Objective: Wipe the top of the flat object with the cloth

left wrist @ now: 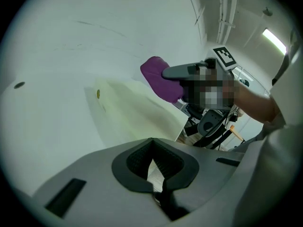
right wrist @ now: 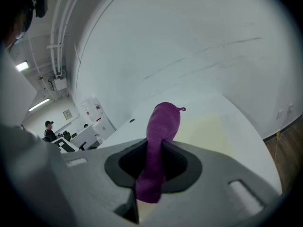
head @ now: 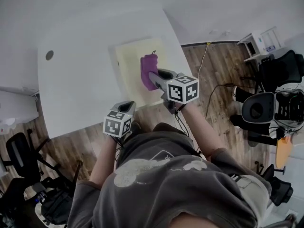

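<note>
While our right gripper [head: 154, 78] is clamping the cloth [head: 148, 69] over the board's [head: 129, 63] right half, we're seeing bare board lying leftward; our left gripper [head: 125, 105] is waiting closed, empty, short of the board's near edge.

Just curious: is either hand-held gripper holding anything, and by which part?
The right hand-held gripper pinches the purple cloth near one end; the left hand-held gripper is empty.

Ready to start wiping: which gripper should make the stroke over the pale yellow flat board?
Right. The right gripper clamps the purple cloth over the pale yellow flat board; the left gripper is shut on nothing, back at the near edge of the white table.
</note>
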A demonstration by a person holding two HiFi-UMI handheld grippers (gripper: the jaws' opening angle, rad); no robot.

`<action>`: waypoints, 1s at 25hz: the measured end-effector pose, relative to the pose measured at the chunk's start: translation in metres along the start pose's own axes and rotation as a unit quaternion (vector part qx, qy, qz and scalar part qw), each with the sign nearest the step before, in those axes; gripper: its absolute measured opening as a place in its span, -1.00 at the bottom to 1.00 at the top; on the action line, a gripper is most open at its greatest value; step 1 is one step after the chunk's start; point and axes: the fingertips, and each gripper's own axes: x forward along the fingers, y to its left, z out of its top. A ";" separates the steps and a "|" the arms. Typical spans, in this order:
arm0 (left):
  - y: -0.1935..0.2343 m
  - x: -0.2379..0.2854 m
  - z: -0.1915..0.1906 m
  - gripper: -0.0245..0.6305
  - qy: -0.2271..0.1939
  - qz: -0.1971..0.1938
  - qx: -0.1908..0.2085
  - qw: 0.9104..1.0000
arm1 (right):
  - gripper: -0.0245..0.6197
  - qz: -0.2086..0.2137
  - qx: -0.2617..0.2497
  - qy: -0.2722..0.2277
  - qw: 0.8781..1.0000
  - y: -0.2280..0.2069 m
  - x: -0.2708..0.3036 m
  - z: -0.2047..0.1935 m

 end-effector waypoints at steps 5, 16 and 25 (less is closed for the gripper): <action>-0.003 0.000 0.004 -0.91 0.007 -0.006 0.001 1.000 | -0.70 0.013 -0.027 0.013 0.999 0.000 0.035 0.023; -0.006 0.008 0.015 -0.90 0.028 0.020 -0.019 0.999 | -0.70 0.069 -0.046 0.079 0.993 -0.003 0.112 0.055; 0.001 0.002 0.008 -0.90 0.029 0.037 -0.041 0.998 | -0.70 0.066 -0.076 0.110 0.989 -0.002 0.164 0.059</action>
